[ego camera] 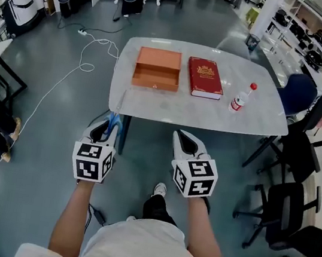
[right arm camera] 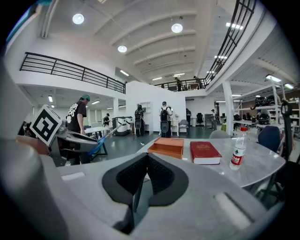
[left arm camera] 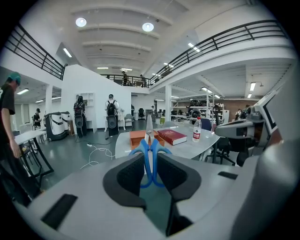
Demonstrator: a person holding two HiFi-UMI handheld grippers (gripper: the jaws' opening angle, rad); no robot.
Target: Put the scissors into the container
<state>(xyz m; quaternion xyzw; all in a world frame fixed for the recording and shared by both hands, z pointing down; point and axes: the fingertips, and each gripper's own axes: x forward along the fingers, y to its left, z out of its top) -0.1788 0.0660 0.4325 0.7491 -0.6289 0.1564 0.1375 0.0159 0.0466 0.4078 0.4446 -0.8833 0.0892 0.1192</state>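
Note:
My left gripper is shut on blue-handled scissors, whose blades point up and forward toward the table. The orange open container lies on the far left part of the white table, well ahead of both grippers. My right gripper is shut with nothing between its jaws. Both grippers hang over the floor in front of the table's near edge. In the right gripper view the scissors show at the left, sticking out of the left gripper.
A red book lies to the right of the container, and a plastic bottle with a red cap stands further right. Black office chairs crowd the table's right side. A white cable runs over the floor at left. People stand at the far left.

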